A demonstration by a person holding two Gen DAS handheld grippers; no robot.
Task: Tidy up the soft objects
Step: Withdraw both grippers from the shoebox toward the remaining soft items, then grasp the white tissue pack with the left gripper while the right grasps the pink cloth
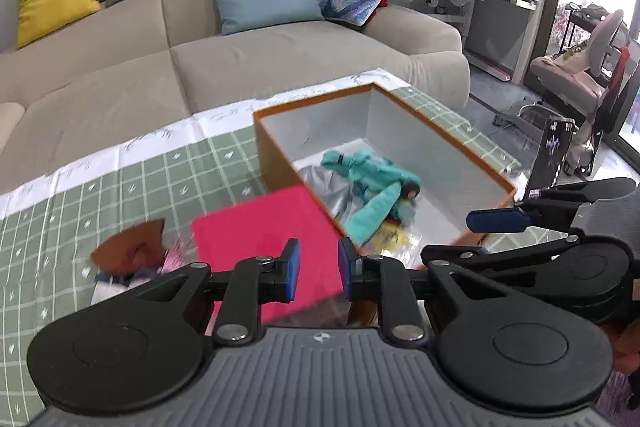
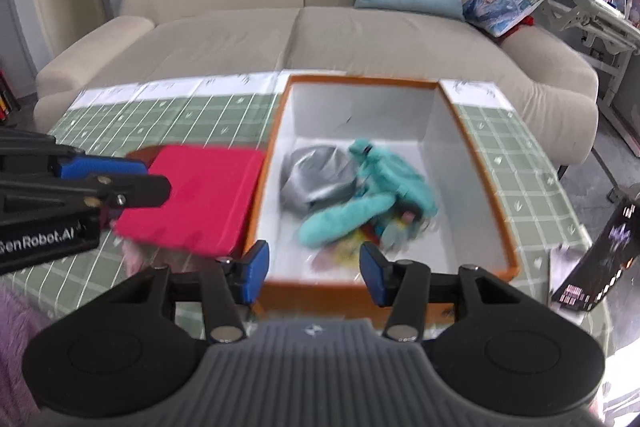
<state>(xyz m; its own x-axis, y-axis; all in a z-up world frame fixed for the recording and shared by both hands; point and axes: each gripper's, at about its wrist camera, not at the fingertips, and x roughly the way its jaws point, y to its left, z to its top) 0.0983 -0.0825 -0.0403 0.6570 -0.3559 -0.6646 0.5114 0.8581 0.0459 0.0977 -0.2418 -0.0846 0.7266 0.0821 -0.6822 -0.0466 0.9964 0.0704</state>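
Observation:
An orange box [image 1: 472,155] [image 2: 476,147] with white inside stands open on the green checked tablecloth. In it lie a teal plush toy [image 1: 376,183] [image 2: 384,183], a grey soft item [image 1: 332,187] [image 2: 316,175] and a yellow packet [image 1: 394,237]. A red pad [image 1: 264,247] [image 2: 196,199] lies left of the box, leaning on its wall. My left gripper [image 1: 319,269] is open and empty above the red pad's near edge. My right gripper [image 2: 314,269] is open and empty over the box's near wall.
A brown item and pink bits [image 1: 132,251] lie left of the red pad. A black carton [image 2: 600,259] stands at the table's right edge. A purple fluffy thing [image 2: 16,327] is at the near left. A beige sofa [image 1: 240,67] with cushions stands behind the table.

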